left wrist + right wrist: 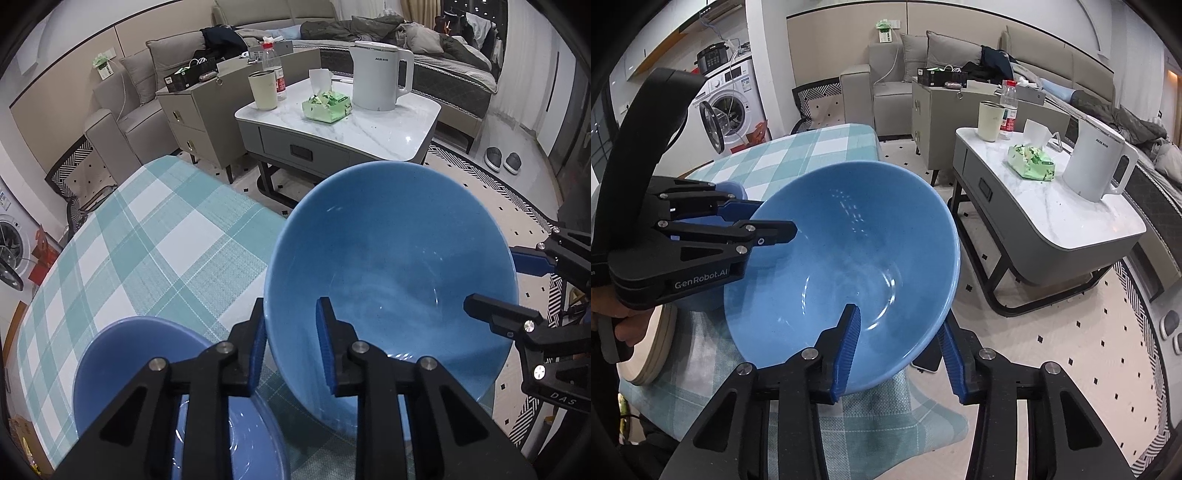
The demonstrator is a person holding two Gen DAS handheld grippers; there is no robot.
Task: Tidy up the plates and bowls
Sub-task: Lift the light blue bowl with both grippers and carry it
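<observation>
Home living room: sofa [923, 59], washing machine [735, 107].

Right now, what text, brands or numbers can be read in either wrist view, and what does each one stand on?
"GenRobot.AI": white lettering on the black body of the left gripper, seen from the right wrist.
"DAS": embossed on the black body of the right gripper, cut off at the frame edge.
White electric kettle: grey brand mark, too blurred to read.
Clear plastic bottle with red label: print too small.
Green tissue pack: print illegible.
</observation>
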